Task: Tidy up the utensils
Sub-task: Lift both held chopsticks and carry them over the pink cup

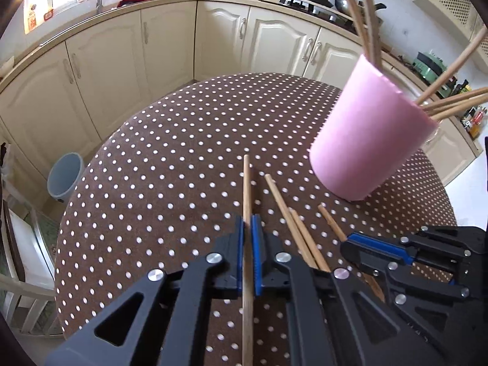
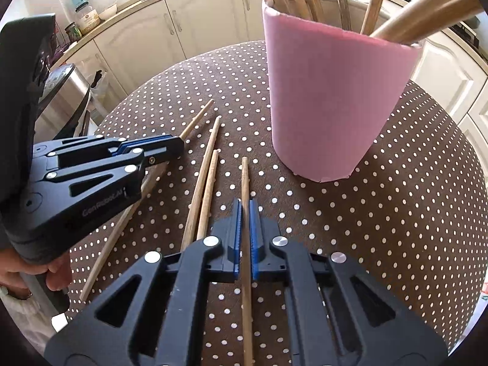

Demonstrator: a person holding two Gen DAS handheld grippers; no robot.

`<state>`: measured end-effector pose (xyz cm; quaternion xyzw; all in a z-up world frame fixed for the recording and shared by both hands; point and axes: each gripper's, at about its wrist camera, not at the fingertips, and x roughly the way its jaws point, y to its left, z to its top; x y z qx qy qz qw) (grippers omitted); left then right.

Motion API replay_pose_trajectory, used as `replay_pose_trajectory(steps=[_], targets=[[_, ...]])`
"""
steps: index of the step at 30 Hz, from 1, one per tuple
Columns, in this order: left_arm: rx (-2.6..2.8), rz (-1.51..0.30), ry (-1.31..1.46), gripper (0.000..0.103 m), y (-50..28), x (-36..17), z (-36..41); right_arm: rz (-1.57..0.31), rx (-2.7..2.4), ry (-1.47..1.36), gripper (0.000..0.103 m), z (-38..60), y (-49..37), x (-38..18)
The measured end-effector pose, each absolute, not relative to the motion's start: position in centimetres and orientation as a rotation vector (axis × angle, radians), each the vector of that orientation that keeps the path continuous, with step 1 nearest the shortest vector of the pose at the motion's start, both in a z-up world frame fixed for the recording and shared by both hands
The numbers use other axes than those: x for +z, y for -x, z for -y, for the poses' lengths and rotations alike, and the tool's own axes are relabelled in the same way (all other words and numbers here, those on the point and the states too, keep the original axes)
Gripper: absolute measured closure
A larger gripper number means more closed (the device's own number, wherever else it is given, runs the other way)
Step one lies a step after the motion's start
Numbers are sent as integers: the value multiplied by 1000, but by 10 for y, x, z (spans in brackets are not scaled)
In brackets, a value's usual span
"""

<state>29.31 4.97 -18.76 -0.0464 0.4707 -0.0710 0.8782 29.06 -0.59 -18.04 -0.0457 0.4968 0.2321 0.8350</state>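
Your left tongs [image 1: 247, 231] clamp one chopstick [image 1: 246, 183]; your right tongs [image 2: 245, 213] clamp another [image 2: 244, 180]. Two loose chopsticks [image 2: 207, 177] lie between them on the dotted counter [image 2: 396, 213]. The pink holder [image 2: 329, 103], crowded with sticks, stands at 1 o'clock

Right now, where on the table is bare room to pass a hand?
Bare polka-dot tablecloth lies left of the left gripper, toward the cabinets, and right of the right gripper below the pink holder. Crowded: the strip between the grippers, where loose chopsticks lie.
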Motion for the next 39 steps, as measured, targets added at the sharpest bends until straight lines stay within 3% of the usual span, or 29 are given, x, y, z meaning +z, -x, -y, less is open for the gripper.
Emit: replay_pose_trajectory(steps=[28, 39], targets=[[-312, -585, 104, 97, -182, -46, -26, -620, 528, -21, 97, 57, -200, -43], [-301, -492, 86, 97, -181, -10, -15, -464, 493, -15, 98, 62, -190, -6]])
